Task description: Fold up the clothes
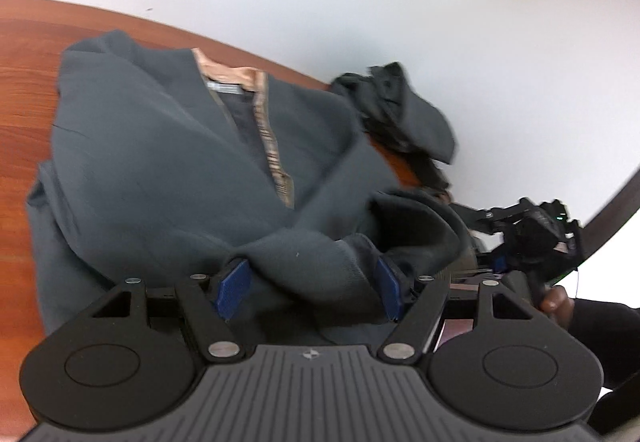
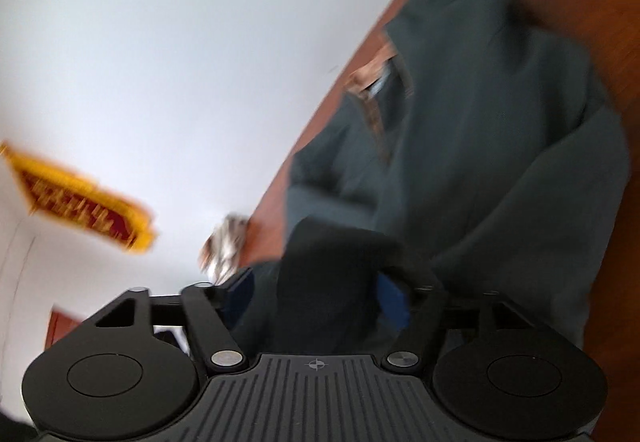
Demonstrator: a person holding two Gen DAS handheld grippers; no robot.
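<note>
L grip [image 1: 310, 288] spread, cardigan [image 1: 168, 162] hem btwn pads | R grip [image 2: 316, 298] spread, dark cloth btwn | cardigan on desk [image 1: 24, 54], collar twd far edge

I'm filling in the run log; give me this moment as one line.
step: folding | garment: grey, on table | left gripper: fabric between jaws | right gripper: same
</note>
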